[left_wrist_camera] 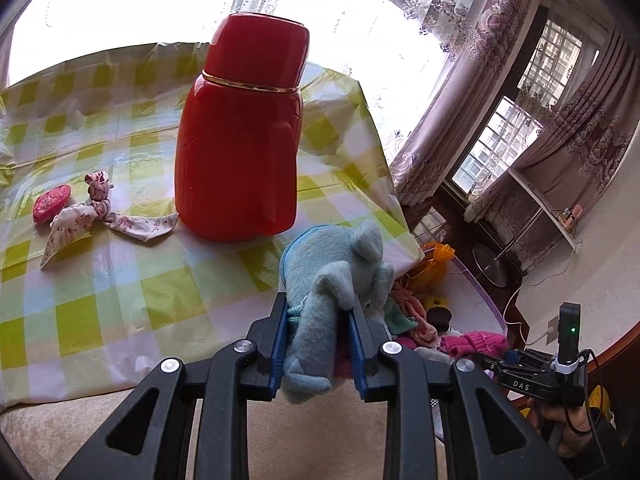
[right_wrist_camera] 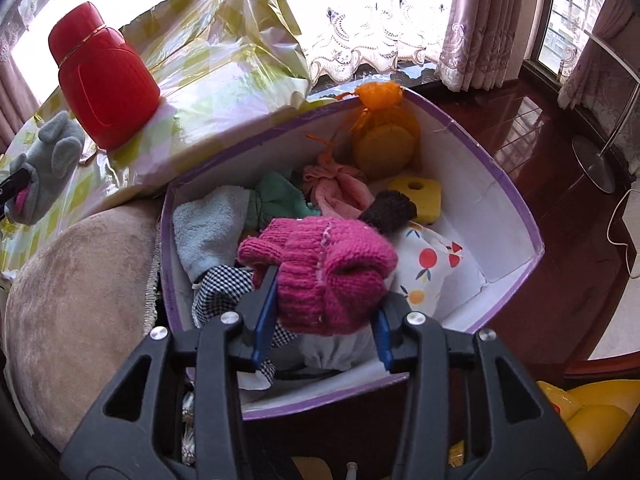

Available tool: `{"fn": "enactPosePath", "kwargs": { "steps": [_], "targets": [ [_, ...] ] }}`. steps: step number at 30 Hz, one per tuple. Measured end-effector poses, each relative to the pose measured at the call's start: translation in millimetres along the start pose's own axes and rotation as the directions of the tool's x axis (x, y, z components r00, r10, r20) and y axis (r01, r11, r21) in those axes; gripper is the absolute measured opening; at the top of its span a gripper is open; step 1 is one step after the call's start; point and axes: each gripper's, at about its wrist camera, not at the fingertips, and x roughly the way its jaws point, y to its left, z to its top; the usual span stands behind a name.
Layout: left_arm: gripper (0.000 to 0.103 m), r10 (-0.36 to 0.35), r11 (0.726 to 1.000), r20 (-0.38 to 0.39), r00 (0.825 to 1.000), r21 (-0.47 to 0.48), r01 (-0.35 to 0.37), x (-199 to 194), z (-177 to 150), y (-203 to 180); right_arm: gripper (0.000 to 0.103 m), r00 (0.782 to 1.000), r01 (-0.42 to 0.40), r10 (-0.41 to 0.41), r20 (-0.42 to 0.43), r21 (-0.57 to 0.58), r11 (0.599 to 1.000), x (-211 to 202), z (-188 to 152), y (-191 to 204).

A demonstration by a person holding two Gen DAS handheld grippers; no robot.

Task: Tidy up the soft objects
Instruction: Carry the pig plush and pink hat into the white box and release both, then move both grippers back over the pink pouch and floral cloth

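My left gripper (left_wrist_camera: 318, 312) is shut on a blue-grey plush toy (left_wrist_camera: 340, 272) and holds it above the table's right edge; the toy also shows at the left of the right wrist view (right_wrist_camera: 44, 168). My right gripper (right_wrist_camera: 324, 312) is over a purple-rimmed white box (right_wrist_camera: 508, 184) with its fingers either side of a pink knitted hat (right_wrist_camera: 328, 272); whether the pads press it is unclear. The box holds several soft things: towels, an orange pouch (right_wrist_camera: 384, 128), a fruit-print cloth (right_wrist_camera: 432, 268). A floral cloth strip (left_wrist_camera: 100, 216) and a pink pad (left_wrist_camera: 51, 202) lie on the table.
A tall red flask (left_wrist_camera: 240, 136) stands on the green-checked tablecloth (left_wrist_camera: 100, 312), just behind the plush toy. A beige cushion (right_wrist_camera: 80, 312) sits left of the box. A dark wood floor and a lamp base (right_wrist_camera: 596, 168) lie to the right.
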Motion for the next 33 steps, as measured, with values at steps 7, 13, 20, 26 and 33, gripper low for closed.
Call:
{"fn": "enactPosePath", "kwargs": {
  "steps": [7,13,20,26,33],
  "targets": [
    [0.028,-0.077,0.994,-0.022,0.997,0.074,0.079,21,12,-43,0.069,0.998,0.026,-0.025,-0.066,0.022,0.999,8,-15,-19],
    [0.028,-0.161,0.981,-0.087,0.983,0.097,0.170,52,17,-80,0.072,0.999,0.017,-0.015,-0.033,0.058,0.998,4,-11,-23],
    [0.039,-0.249,0.956,-0.146,0.957,0.121,0.268,78,17,-120,0.074,1.000,0.010,-0.008,-0.029,0.083,0.997,8,-8,-29],
    [0.057,-0.211,0.965,-0.224,0.952,0.110,0.240,104,6,-117,0.074,1.000,0.001,0.002,-0.028,0.097,0.995,11,-7,-33],
    [0.057,-0.175,0.979,-0.222,0.959,0.060,0.193,101,2,-94,0.074,0.999,-0.019,0.022,-0.030,0.095,0.995,15,-5,-23]
  ]
}}
